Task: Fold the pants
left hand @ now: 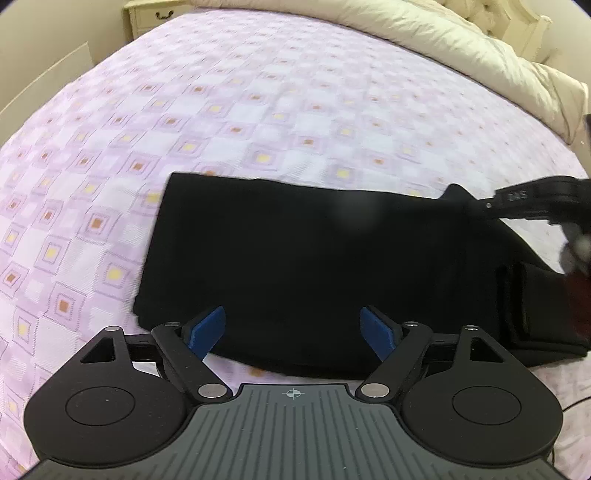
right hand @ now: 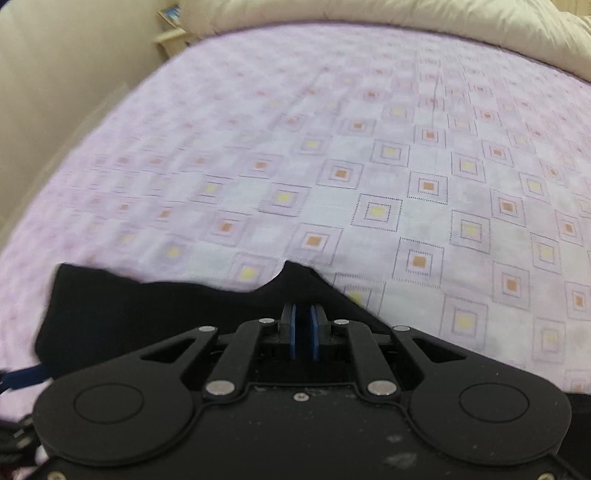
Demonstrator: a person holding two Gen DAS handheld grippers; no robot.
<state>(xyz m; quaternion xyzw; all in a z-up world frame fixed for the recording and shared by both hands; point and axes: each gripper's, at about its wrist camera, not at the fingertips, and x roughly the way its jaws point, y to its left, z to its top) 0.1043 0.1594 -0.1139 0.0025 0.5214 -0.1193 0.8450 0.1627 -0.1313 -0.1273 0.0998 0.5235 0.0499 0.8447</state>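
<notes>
Pants (left hand: 314,266), black and folded into a broad block, lie on the bed's lilac checked cover (left hand: 221,122), close under both cameras. In the left wrist view the left gripper (left hand: 293,332) hovers over the near edge of the cloth with its blue pads (left hand: 207,328) wide apart and nothing between them; the pads do not press on the fabric. At the right edge of that view the right gripper (left hand: 517,206) reaches in over the far right corner of the pants, blurred. In the right wrist view the right gripper (right hand: 304,328) has its pads nearly together, leaving a thin gap, with black cloth (right hand: 166,306) around and beneath them; whether a fold is pinched there cannot be told. Beyond the pants the cover stretches away to a cream duvet (left hand: 461,48) bunched along the far side, and a pale drawer unit (left hand: 155,16) stands at the far left corner.
</notes>
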